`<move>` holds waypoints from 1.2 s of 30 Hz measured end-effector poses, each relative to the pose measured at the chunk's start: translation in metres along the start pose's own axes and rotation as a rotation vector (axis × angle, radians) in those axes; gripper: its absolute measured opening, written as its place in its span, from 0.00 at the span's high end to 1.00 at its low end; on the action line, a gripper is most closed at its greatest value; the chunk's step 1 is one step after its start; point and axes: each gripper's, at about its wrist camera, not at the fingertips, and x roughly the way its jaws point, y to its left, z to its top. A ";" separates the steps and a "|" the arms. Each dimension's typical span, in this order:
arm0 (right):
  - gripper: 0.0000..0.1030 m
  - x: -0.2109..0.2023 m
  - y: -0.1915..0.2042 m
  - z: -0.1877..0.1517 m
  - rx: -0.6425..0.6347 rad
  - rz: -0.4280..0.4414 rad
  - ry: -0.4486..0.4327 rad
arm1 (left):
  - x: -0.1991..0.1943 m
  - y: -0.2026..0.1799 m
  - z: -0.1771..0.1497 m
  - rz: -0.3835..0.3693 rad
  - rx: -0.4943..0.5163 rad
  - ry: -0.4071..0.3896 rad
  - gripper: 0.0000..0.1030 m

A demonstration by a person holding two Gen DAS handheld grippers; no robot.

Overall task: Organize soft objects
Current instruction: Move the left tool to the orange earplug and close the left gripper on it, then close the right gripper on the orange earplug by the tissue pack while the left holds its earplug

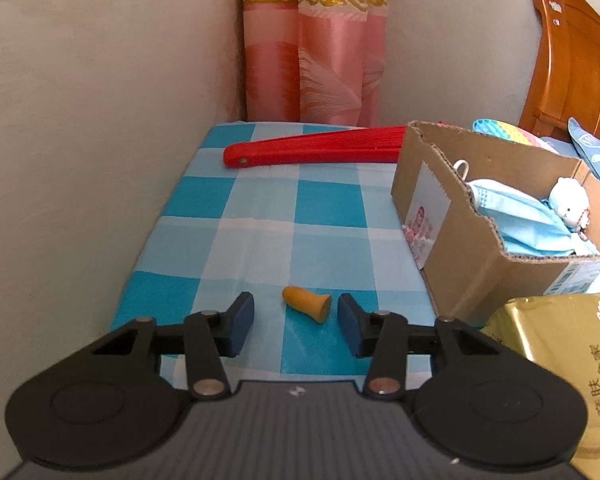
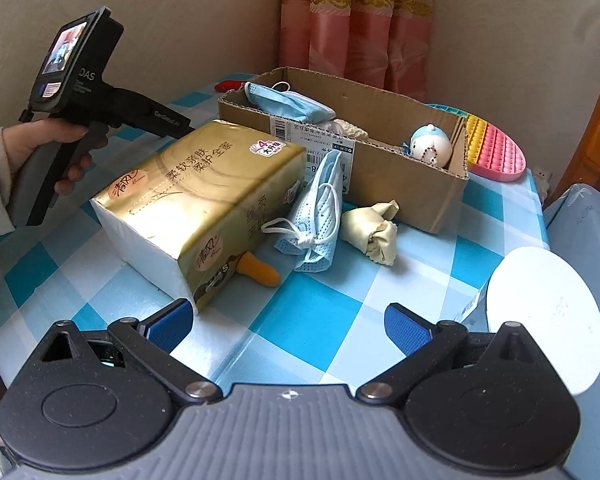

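The left claw (image 1: 296,320), jaws spread wide, frames a small orange foam earplug (image 1: 308,303) lying on the blue-and-white checked counter (image 1: 260,208). This looks like the approach to a pick. Next, it should close gently and carry the earplug to the brown cardboard box (image 1: 452,264) nearby. The right claw (image 2: 288,326) hovers open, holding nothing.

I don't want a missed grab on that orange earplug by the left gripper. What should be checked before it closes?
1. Left gripper open: ok.
2. Orange earplug between the fingers: ok.
3. Fingers low enough to pinch it: cannot tell.
4. Nothing else between the jaws: ok.
5. Cardboard box open, with room: ok.
6. Right gripper open and away from the box: ok.
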 end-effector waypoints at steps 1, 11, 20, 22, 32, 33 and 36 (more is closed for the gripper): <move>0.00 0.001 -0.001 0.000 0.001 0.002 0.001 | 0.002 0.000 0.001 0.001 0.003 0.002 0.59; 0.00 0.003 0.000 0.000 -0.021 0.016 0.003 | 0.007 -0.009 0.007 -0.017 0.028 -0.005 0.76; 0.26 0.008 -0.003 0.000 -0.099 0.027 0.002 | 0.001 -0.011 0.004 -0.028 0.020 -0.001 0.76; 0.37 0.012 -0.003 0.001 -0.136 0.044 0.006 | 0.000 -0.012 0.004 -0.031 0.027 0.001 0.76; 0.62 0.026 -0.002 0.015 -0.331 0.149 0.007 | 0.002 -0.017 0.002 -0.037 0.031 0.015 0.76; 0.66 0.027 -0.001 0.017 -0.350 0.161 0.010 | 0.002 -0.018 0.001 -0.038 0.032 0.013 0.76; 0.71 0.032 0.001 0.021 -0.395 0.186 0.015 | 0.003 -0.018 0.001 -0.039 0.035 0.013 0.76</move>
